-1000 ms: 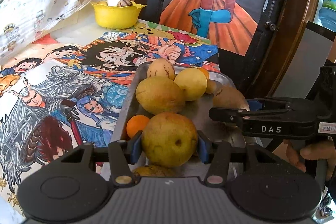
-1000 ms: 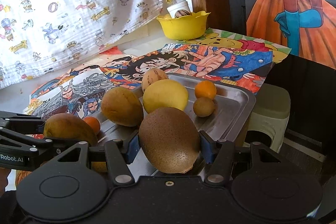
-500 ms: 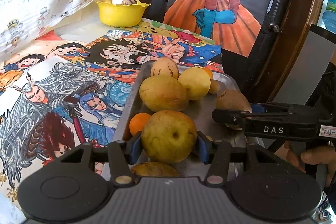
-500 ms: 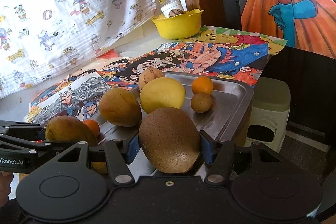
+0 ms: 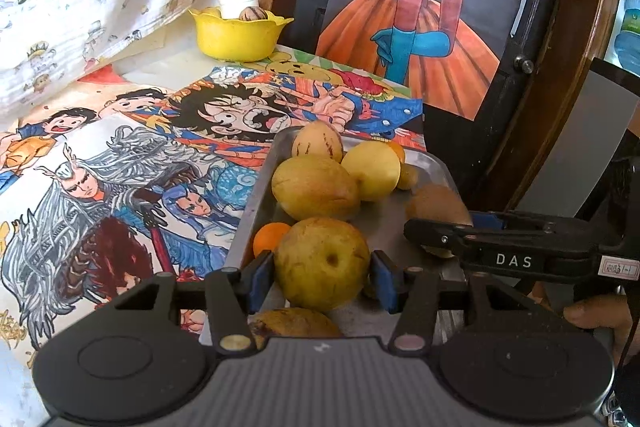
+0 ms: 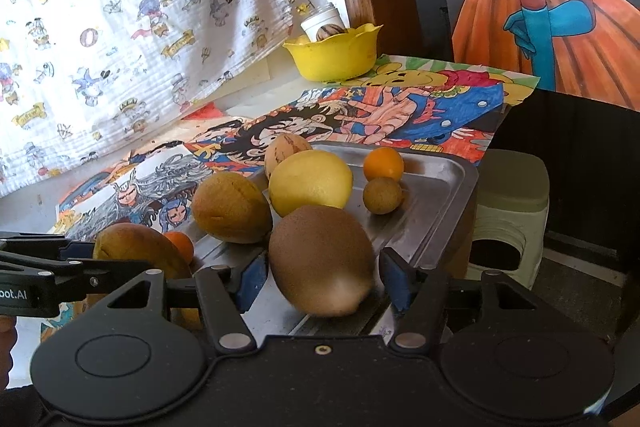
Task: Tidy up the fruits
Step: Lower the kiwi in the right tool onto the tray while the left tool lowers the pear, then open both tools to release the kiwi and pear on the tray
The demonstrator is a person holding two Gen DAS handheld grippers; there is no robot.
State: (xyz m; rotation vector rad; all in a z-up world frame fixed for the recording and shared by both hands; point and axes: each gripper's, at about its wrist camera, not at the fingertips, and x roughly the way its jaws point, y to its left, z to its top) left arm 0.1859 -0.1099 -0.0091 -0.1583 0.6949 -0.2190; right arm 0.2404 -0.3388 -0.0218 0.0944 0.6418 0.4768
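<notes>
While the left tool (image 5: 322,277) sits with its blue pads against both sides of a yellow-green pear (image 5: 321,269), pinching it at the near end of the steel tray (image 5: 256,203), the right tool (image 6: 322,281) is letting go: its jaws are opening around the brown kiwi (image 6: 321,261), with slim gaps showing on either side of the fruit. Behind the pear, a small orange (image 5: 270,237) hugs the tray's left wall, and a mango (image 5: 315,187), a yellow lemon (image 5: 372,171) and a speckled fruit (image 5: 317,144) crowd the far end. Across the tray, toward its right wall, another orange (image 6: 383,163) and a little brown fruit (image 6: 382,195) sit just beside each other. Way back on the counter's far edge, a yellow bowl (image 6: 334,57) waits.
</notes>
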